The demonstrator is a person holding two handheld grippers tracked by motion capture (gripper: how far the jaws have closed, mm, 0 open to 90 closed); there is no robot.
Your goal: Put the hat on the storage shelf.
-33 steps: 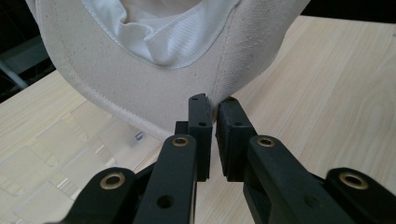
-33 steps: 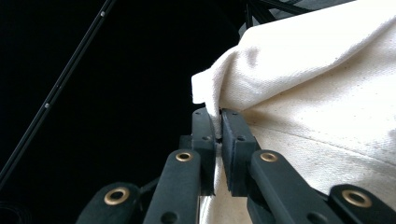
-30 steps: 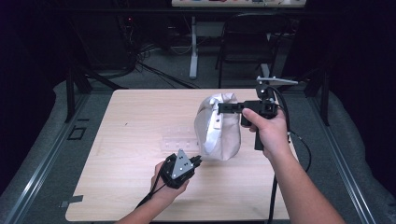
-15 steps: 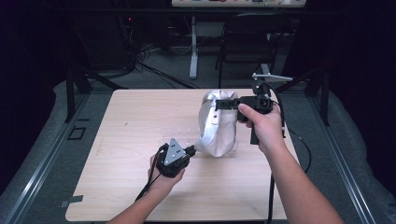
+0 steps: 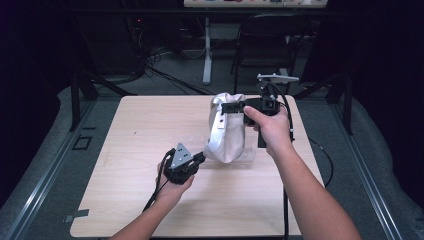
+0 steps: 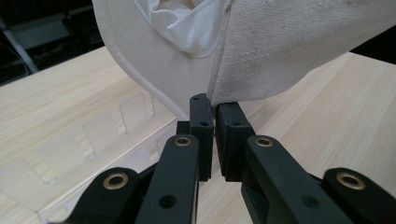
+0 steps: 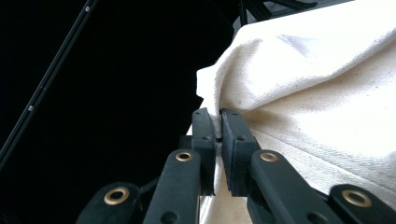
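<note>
From above, my right gripper [image 5: 231, 107] holds the top of a cream canvas cloth bag [image 5: 226, 131] lifted over the pale wooden table [image 5: 130, 135], while my left gripper [image 5: 199, 157] meets its lower edge. Along my left jaws, they sit nearly closed on the bag's bottom hem [image 6: 219, 95], right at my tips. Along my right jaws, a fold of canvas [image 7: 217, 114] is pinched between them. I judge the bag is lifted and gripped at both ends; spreading or folding remains.

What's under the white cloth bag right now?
Under the white cloth bag lies a clear flat plastic sheet on the light wooden table. The bag covers part of that sheet.
</note>
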